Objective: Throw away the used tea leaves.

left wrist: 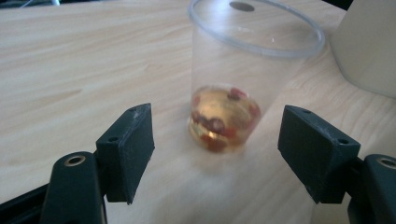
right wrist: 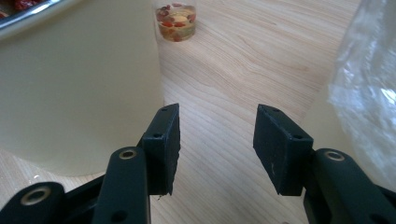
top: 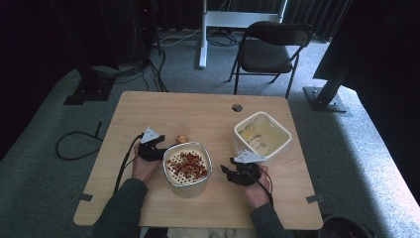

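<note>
A clear plastic cup (left wrist: 233, 93) stands upright on the wooden table (top: 198, 106), with a little amber liquid and red berries at its bottom. It shows small in the high view (top: 182, 138) and far off in the right gripper view (right wrist: 176, 21). My left gripper (left wrist: 215, 156) is open, its jaws wide apart just short of the cup. A cream container (top: 187, 168) with a perforated insert holds red berries beside it. My right gripper (right wrist: 217, 140) is open over bare table, between that container's wall (right wrist: 74, 88) and a second container (top: 261, 136) with a clear liner (right wrist: 369, 84).
A round cable hole (top: 237, 107) sits near the table's far edge. Beyond the table stand a folding chair (top: 270, 49) and a white desk leg (top: 203, 34). Cables (top: 79, 144) lie on the grey carpet at left. Tape marks (top: 313, 199) sit near the front corners.
</note>
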### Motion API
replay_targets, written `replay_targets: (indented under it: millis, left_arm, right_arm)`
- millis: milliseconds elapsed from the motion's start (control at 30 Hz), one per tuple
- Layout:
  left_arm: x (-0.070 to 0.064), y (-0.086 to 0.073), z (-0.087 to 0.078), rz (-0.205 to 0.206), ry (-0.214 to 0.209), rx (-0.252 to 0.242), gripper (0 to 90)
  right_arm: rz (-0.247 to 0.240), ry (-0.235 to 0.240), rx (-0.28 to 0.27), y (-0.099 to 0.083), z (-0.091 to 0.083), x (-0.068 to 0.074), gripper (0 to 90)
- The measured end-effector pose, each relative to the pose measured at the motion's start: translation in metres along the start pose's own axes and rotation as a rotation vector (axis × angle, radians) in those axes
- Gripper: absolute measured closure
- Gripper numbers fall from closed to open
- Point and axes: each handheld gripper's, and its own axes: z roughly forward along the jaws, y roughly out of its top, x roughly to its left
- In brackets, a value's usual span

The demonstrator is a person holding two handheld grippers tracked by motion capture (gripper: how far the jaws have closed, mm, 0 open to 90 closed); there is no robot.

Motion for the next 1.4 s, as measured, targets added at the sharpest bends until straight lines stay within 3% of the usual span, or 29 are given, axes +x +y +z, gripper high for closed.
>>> replay_targets:
  millis: [233, 500, 767, 1133, 1267, 1400]
  left_arm:
    - [-0.001, 0.014, 0.015, 0.02, -0.049, -0.032, 27.5]
    - [-0.009, 0.02, 0.034, 0.039, -0.026, -0.044, 25.9]
    - [-0.007, 0.024, 0.033, 0.025, -0.017, -0.077, 25.8]
    - [-0.011, 0.026, 0.028, 0.062, 0.036, -0.082, 30.9]
    - [-0.012, 0.022, 0.02, 0.073, 0.039, -0.102, 30.1]
    - [-0.011, 0.019, 0.024, 0.065, 0.042, -0.108, 26.3]
  right_arm:
    - [0.016, -0.002, 0.003, -0.005, 0.0, -0.002, 50.3]
    - [0.022, -0.007, 0.003, -0.01, -0.002, -0.003, 50.2]
    - [0.039, -0.013, 0.007, -0.015, -0.005, -0.008, 50.2]
    - [0.044, -0.012, 0.01, -0.019, -0.004, -0.007, 50.2]
    - [0.052, -0.015, 0.012, -0.022, -0.004, -0.009, 50.2]
    - [0.057, -0.016, 0.016, -0.023, -0.004, -0.01, 50.2]
